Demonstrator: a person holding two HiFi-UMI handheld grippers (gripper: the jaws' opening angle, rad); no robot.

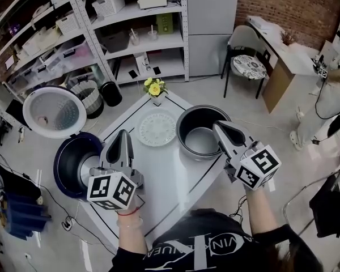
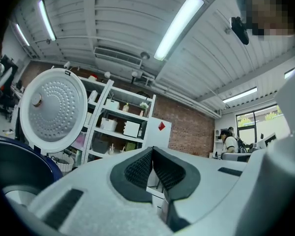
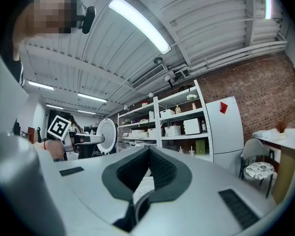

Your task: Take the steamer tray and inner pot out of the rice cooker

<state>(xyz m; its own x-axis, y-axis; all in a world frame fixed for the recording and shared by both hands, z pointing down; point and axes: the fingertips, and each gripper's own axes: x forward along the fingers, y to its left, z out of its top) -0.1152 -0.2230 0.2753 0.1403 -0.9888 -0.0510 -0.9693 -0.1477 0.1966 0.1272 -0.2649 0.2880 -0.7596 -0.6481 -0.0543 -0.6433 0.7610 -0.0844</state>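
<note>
The dark blue rice cooker (image 1: 68,164) stands at the table's left edge with its round lid (image 1: 54,111) swung open; the lid (image 2: 54,109) also fills the left of the left gripper view. A white perforated steamer tray (image 1: 157,129) lies flat on the table's middle. The dark inner pot (image 1: 203,134) sits on the table to its right. My left gripper (image 1: 122,136) is shut and empty, beside the cooker's right rim. My right gripper (image 1: 217,127) is shut and empty too, its tips over the pot's near right rim. Both sets of pads (image 2: 152,154) (image 3: 148,154) meet with nothing between them.
A small vase of yellow flowers (image 1: 154,88) stands at the table's far corner. Metal shelves (image 1: 124,33), a white fridge (image 1: 212,21), a chair (image 1: 246,61) and a desk (image 1: 283,55) lie beyond. A person (image 1: 337,78) stands at the far right. Cables run across the floor.
</note>
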